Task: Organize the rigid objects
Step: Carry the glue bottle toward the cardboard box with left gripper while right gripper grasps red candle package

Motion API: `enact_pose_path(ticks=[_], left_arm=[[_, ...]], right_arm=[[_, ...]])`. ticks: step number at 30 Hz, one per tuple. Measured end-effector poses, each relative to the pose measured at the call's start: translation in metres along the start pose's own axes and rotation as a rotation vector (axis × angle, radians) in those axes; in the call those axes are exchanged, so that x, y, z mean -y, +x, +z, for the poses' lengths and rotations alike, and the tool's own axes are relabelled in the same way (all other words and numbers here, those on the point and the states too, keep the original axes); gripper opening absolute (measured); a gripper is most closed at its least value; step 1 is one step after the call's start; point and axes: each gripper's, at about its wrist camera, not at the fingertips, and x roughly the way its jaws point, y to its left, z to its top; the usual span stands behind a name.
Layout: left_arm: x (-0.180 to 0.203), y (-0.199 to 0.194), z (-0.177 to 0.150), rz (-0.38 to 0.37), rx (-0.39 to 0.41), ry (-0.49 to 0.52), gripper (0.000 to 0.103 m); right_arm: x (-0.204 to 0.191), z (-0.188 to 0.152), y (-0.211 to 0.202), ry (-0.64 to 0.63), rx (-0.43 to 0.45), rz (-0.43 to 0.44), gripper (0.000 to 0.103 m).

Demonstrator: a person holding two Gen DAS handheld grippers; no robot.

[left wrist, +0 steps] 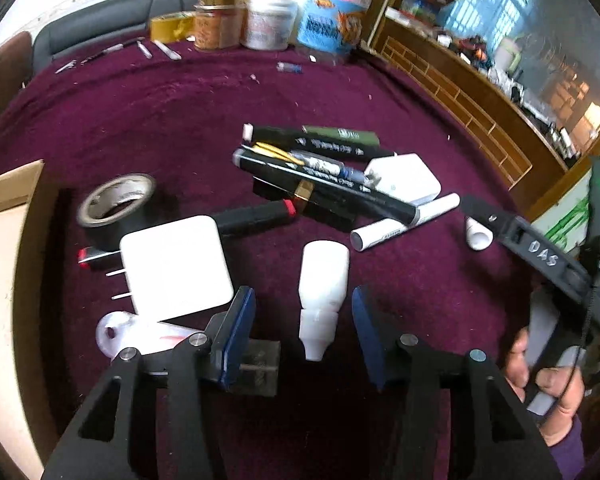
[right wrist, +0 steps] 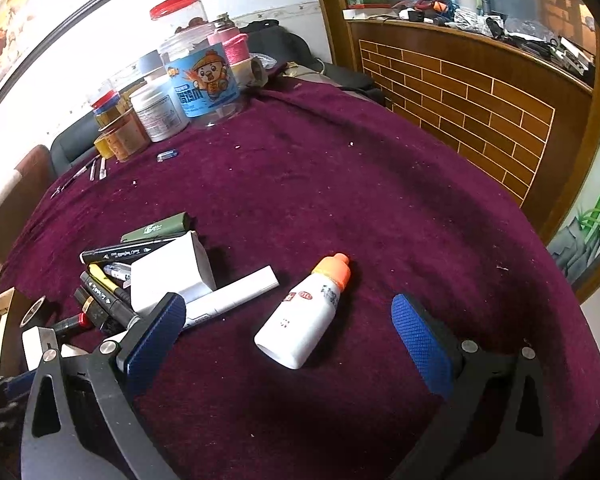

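In the left wrist view a small white squeeze bottle (left wrist: 324,280) lies on the purple cloth with its nozzle toward the camera. My left gripper (left wrist: 302,300) is open and straddles it, with a gap between each blue pad and the bottle. In the right wrist view a white bottle with an orange cap (right wrist: 308,316) lies on the cloth. My right gripper (right wrist: 290,302) stands open around it, with both pads well clear. A heap of markers (left wrist: 324,176) and a white adapter (left wrist: 404,178) lie just beyond. A white square charger (left wrist: 176,266) lies left of the left gripper.
A black tape roll (left wrist: 116,206) sits near a cardboard box (left wrist: 4,280) at the left edge. Several jars (right wrist: 204,80) stand at the table's far side. A wooden counter (right wrist: 480,112) runs along the right. A hand (left wrist: 548,376) holds the right gripper's handle.
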Motion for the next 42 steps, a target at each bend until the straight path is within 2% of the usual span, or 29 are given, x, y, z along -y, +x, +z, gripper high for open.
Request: enact_pose_path(ticks=[3,5,7,9,12,17,19,20,22,27,30,32,34,35,36,38,39,42], left_arm=[[0.013,0.010,0.001,0.021,-0.006,0.045,0.044],[0.023,0.015,0.000,0.065,-0.003,0.086,0.043],[0.027,0.014,-0.003,0.096,0.003,0.103,0.021],[0.020,0.005,-0.006,0.056,0.002,0.064,0.021],[0.005,-0.028,-0.011,0.025,0.055,0.001,0.021],[-0.041,-0.109,-0.041,-0.060,0.165,-0.131,0.022],[-0.062,-0.131,-0.054,-0.055,0.202,-0.181,0.022],[-0.075,-0.141,-0.062,-0.034,0.217,-0.206,0.022],[-0.099,-0.154,-0.076,0.013,0.240,-0.251,0.022],[-0.136,-0.159,-0.103,0.041,0.251,-0.332,0.022],[-0.151,-0.164,-0.116,0.036,0.253,-0.371,0.022],[-0.157,-0.168,-0.122,0.043,0.262,-0.376,0.022],[-0.164,-0.173,-0.128,0.050,0.274,-0.382,0.022],[-0.166,-0.174,-0.129,0.052,0.278,-0.385,0.022],[-0.168,-0.175,-0.131,0.054,0.281,-0.386,0.022],[-0.171,-0.174,-0.133,0.055,0.283,-0.390,0.022],[-0.173,-0.173,-0.133,0.049,0.283,-0.394,0.022],[-0.175,-0.167,-0.132,0.030,0.277,-0.398,0.022]], right_arm=[[0.001,0.000,0.000,0.003,-0.001,-0.001,0.103],[0.000,0.000,0.000,0.000,-0.001,0.000,0.103],[0.000,0.000,0.000,-0.001,-0.002,0.002,0.103],[0.000,0.000,0.000,0.002,-0.003,0.005,0.103],[0.001,0.000,0.001,0.007,-0.008,0.011,0.103],[0.000,0.001,0.000,-0.004,-0.014,0.012,0.103],[-0.011,-0.003,-0.010,-0.050,-0.020,0.021,0.103],[-0.020,-0.007,-0.017,-0.071,-0.024,0.060,0.103],[-0.043,-0.015,-0.029,-0.129,-0.031,0.146,0.103],[-0.150,-0.053,-0.037,-0.503,-0.144,0.357,0.103],[-0.197,-0.077,-0.027,-0.689,-0.183,0.355,0.103],[-0.217,-0.087,-0.017,-0.756,-0.204,0.335,0.103],[-0.233,-0.095,-0.003,-0.798,-0.228,0.308,0.095],[-0.238,-0.097,0.003,-0.806,-0.250,0.301,0.078],[-0.239,-0.097,0.005,-0.797,-0.280,0.321,0.072],[-0.240,-0.095,0.002,-0.785,-0.302,0.330,0.042],[-0.243,-0.096,0.001,-0.796,-0.307,0.315,0.034],[-0.250,-0.104,-0.002,-0.825,-0.297,0.289,0.034]])
